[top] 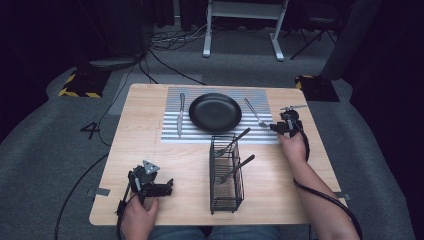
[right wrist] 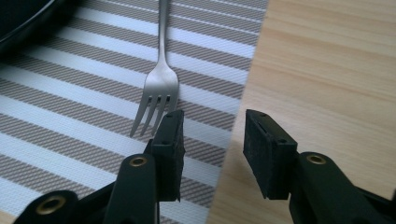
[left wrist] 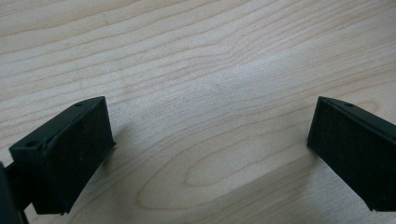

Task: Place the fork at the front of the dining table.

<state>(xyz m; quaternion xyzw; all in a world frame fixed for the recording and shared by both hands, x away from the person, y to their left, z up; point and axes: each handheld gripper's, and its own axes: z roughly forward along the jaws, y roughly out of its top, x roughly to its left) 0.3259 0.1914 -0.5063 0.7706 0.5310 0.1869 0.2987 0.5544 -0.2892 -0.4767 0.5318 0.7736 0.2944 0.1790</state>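
We see a silver fork [right wrist: 161, 84] lying flat on the striped mat [top: 172, 132], right of the black plate [top: 215, 112], tines toward our right gripper [right wrist: 212, 133], whose jaws are parted and empty. Our left gripper [left wrist: 208, 140] rests wide open over the bare wooden table [top: 295, 175]. Grey carpet [top: 45, 140] surrounds it.
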